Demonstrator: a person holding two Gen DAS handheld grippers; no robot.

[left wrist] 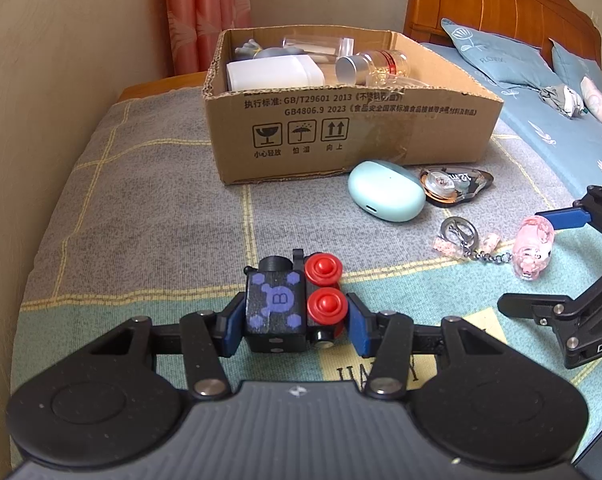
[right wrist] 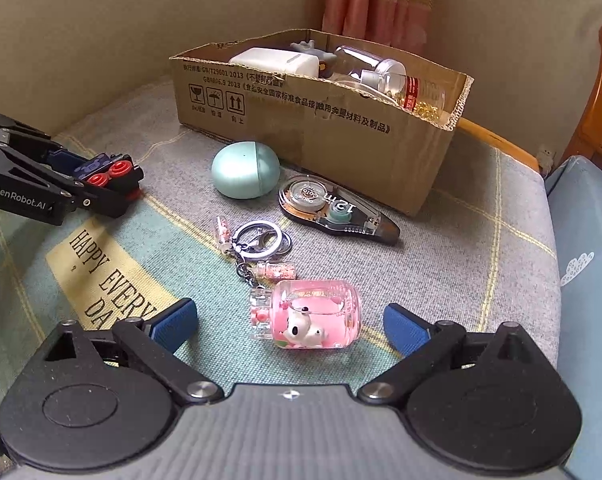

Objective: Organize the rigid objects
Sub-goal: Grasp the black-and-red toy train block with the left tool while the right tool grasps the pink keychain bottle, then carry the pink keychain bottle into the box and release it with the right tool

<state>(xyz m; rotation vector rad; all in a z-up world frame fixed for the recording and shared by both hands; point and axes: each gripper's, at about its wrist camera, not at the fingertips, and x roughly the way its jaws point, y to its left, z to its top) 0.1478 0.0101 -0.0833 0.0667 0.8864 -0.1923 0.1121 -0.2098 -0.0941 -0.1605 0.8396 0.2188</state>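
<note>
The left hand-held gripper (left wrist: 297,320) clasped the toy train (left wrist: 295,306); the right hand-held gripper (right wrist: 291,320) gaped wide around the pink keychain bottle (right wrist: 313,314).

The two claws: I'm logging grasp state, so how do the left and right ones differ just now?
The left claw is shut on the black toy block with red knobs; the right claw is open and holds nothing. The left claw's blue pads press the block's sides; the right claw's pads stand apart from the pink keychain bottle lying between them. Both sit low over the blanket.
</note>
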